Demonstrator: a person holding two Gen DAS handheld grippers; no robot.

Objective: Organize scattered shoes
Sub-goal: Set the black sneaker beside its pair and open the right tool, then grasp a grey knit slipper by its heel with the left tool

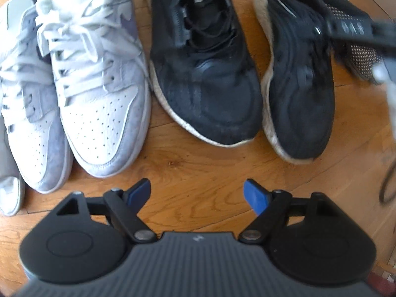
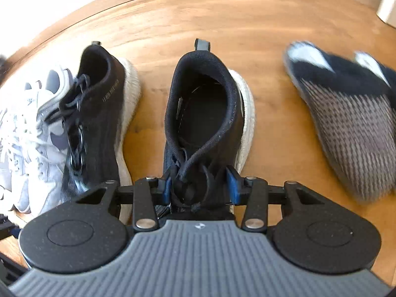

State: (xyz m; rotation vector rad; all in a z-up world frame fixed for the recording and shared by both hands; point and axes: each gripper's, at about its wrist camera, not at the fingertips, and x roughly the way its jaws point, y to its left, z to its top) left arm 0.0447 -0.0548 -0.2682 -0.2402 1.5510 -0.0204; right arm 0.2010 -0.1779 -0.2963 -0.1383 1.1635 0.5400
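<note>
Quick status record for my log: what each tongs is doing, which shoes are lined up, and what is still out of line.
left tongs: open, empty, above the floor
right tongs: shut on black sneaker at the laces
row: two white sneakers, second black sneaker, side by side
out of line: grey knit shoe, angled, right of the held sneaker

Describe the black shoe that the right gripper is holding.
The black shoe is a knit-looking sneaker with a white textured sole, black laces and a heel pull tab. It stands upright on the wooden floor, with its opening towards the right wrist camera. The right gripper is shut on its laced middle, one blue pad on each side. Its mate stands beside it, apart.
</note>
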